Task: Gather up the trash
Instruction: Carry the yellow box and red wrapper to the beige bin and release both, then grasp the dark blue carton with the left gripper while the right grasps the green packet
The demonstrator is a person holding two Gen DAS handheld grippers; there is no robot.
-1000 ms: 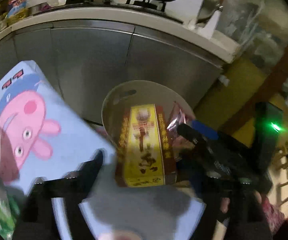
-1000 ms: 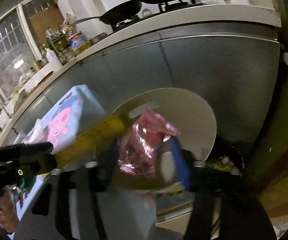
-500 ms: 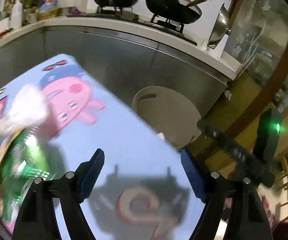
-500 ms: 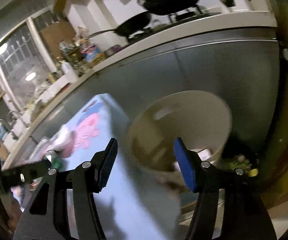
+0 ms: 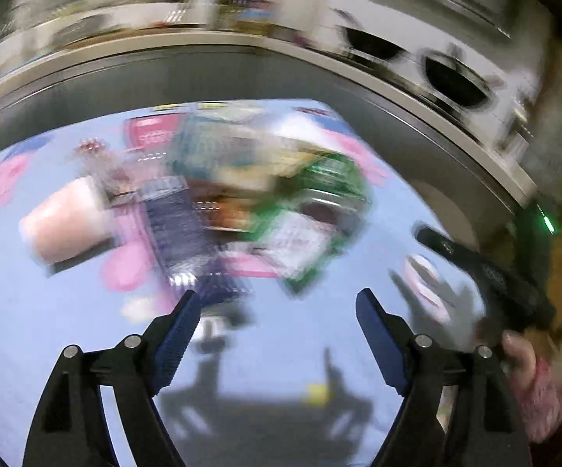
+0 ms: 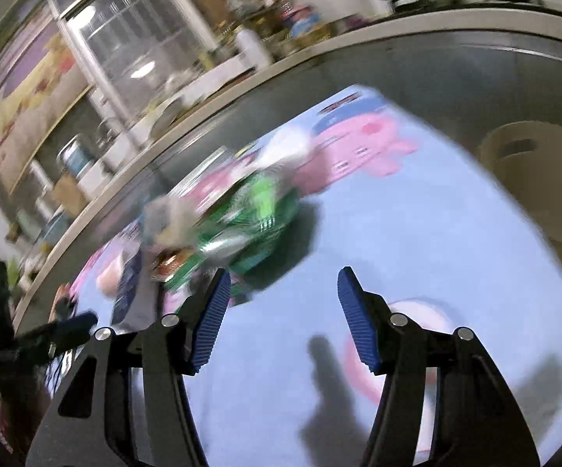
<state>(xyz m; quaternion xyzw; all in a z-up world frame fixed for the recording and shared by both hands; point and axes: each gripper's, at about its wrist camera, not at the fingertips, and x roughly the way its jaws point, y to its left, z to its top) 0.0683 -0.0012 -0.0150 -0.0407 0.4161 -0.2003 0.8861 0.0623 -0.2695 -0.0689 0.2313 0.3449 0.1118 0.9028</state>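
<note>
1. Both pairs of jaws spread wide, nothing between them: left gripper [image 5: 273, 311], right gripper [image 6: 281, 292].
2. Blurred heap of crinkly trash wrappers [image 5: 242, 202] lying mid-way across the pale blue cartoon-pig tablecloth [image 6: 397, 241], green foil packet [image 6: 249, 225] nearest.
3. Probably light, soft, slippery; best pinched at a crumpled edge.
4. Round beige plastic bin [image 6: 534, 179] waiting beside the table.

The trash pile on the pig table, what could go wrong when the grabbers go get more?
The trash pile is a loose heap, so a grab at the green wrapper might knock neighbours off the table. Both views are motion-blurred, so the open left gripper or right gripper could miss. The bin stands off the table edge; drops could miss it.
</note>
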